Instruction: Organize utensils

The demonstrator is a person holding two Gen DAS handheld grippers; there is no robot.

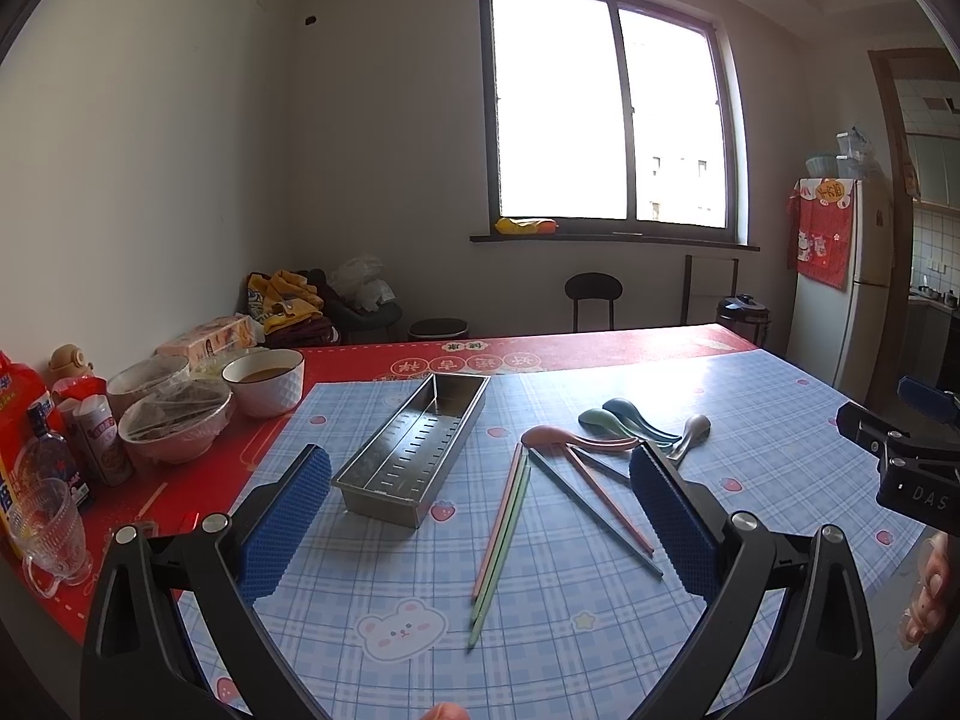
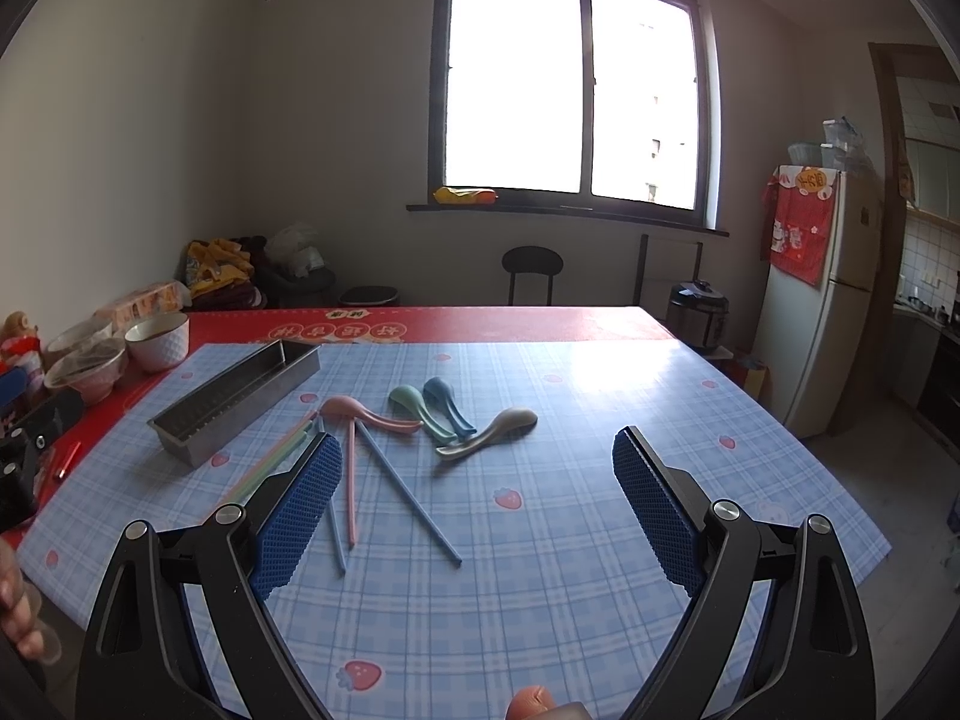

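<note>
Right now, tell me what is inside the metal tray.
The metal tray holds no utensils: the left wrist view shows only its bare slotted floor. The near wall hides a strip of floor behind it. The spoons and chopsticks lie on the mat outside.

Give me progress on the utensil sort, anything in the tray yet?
Nothing done: the metal tray looks empty. Nothing in hand: left gripper and right gripper are both open above the table. All still to do: four spoons, pink, green, blue and grey, plus the loose chopsticks, lie on the checked cloth.
</note>
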